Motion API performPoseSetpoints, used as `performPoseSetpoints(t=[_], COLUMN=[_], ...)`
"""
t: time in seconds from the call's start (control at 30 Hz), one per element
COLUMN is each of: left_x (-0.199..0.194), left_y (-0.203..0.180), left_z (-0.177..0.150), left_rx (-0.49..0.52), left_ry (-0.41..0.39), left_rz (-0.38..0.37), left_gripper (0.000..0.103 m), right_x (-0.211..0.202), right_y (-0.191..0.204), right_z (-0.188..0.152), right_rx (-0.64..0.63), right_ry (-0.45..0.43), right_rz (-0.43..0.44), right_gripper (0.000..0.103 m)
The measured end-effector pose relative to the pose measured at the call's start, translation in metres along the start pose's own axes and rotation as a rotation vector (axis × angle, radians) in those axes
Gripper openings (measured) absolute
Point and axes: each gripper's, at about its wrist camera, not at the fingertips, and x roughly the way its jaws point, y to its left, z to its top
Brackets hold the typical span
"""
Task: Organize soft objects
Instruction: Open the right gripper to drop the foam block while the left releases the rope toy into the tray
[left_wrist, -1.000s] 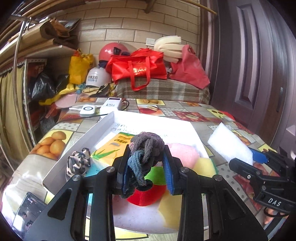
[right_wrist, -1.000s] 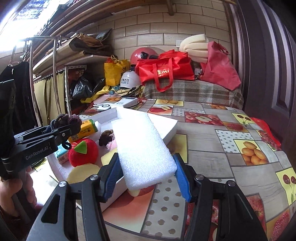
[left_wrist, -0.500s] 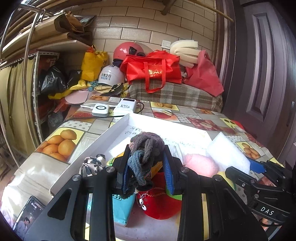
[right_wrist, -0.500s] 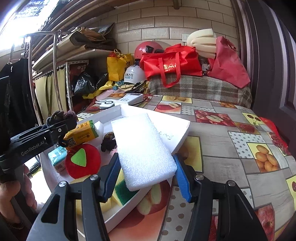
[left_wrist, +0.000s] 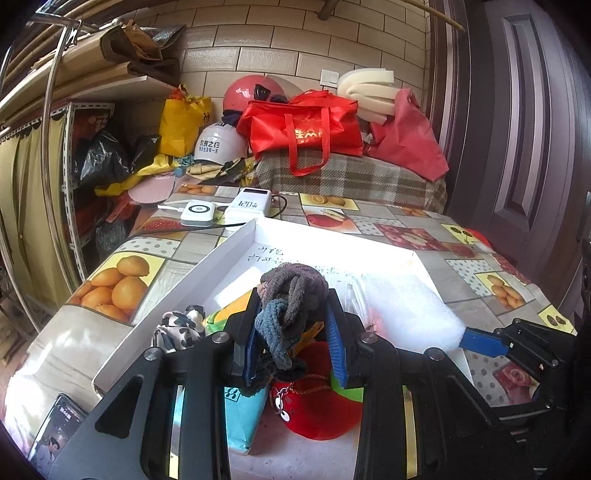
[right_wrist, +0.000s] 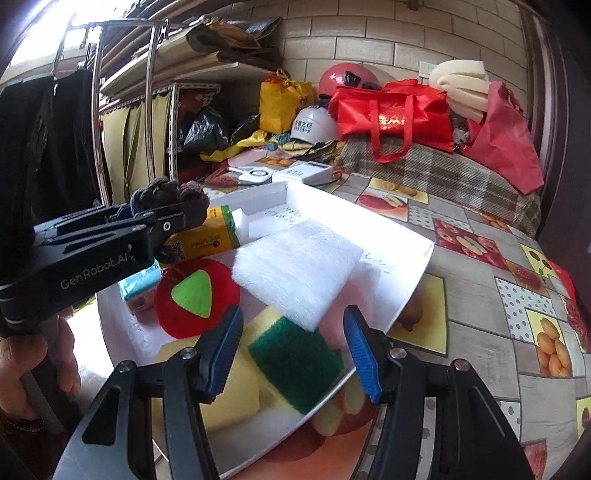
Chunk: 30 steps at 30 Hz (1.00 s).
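The left gripper (left_wrist: 291, 332) clenches one grey knotted cloth (left_wrist: 290, 301) above the white tray (right_wrist: 399, 280). The right gripper (right_wrist: 291, 350) is released — one white foam pad (right_wrist: 295, 267) lies in the tray, atop one green-faced sponge (right_wrist: 295, 360), right of one red plush apple (right_wrist: 195, 297).

Bright daylight, fisheye-warped, glaring tray (left_wrist: 236, 243)
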Motion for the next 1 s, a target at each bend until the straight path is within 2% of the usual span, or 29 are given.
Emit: performPoseSetpoints(t=[0.13,0.27,0.37,0.53,0.67,0.73,0.77,0.8,0.83,0.87,0.9,1.0], left_x=[0.013,0.017,0.018,0.011,0.006,0.005,0.003,0.001,-0.001,-0.003,-0.004,-0.006], left_y=[-0.003,-0.007,-0.01,-0.01,-0.021,-0.026,-0.026,-0.026,-0.023,-0.019,-0.016,-0.01], left_z=[0.0,-0.001,-0.001,-0.001,-0.001,-0.002,-0.002,-0.002,-0.001,-0.001,0.0,0.0], left_rx=[0.012,0.034,0.051,0.044,0.103,0.131,0.135,0.131,0.115,0.098,0.085,0.058], left_ry=[0.071,0.093,0.101,0.055,0.018,0.006,-0.005,-0.017,-0.038,-0.048,-0.053,-0.068], left_rz=[-0.002,-0.011,-0.018,-0.004,0.005,0.017,0.027,0.037,0.042,0.047,0.048,0.05], left_gripper=[0.031,0.031,0.031,0.031,0.033,0.042,0.056,0.08,0.088,0.1,0.103,0.103], right_x=[0.012,0.016,0.019,0.013,0.007,0.009,0.008,0.008,0.006,0.005,0.004,0.0], right_y=[0.0,-0.013,-0.021,-0.023,-0.012,-0.008,-0.009,-0.01,-0.013,-0.016,-0.019,-0.024], right_z=[0.0,0.001,0.004,0.008,0.01,0.011,0.011,0.011,0.011,0.01,0.01,0.009], right_rx=[-0.003,0.061,0.104,0.117,0.052,0.031,0.032,0.04,0.055,0.072,0.087,0.117], right_ry=[0.063,0.074,0.062,-0.006,-0.043,-0.039,-0.042,-0.047,-0.055,-0.062,-0.069,-0.089], right_rz=[-0.004,0.0,-0.033,-0.097,-0.054,-0.042,-0.047,-0.05,-0.055,-0.058,-0.057,-0.066], right_gripper=[0.056,0.056,0.056,0.056,0.056,0.057,0.061,0.079,0.084,0.084,0.084,0.084])
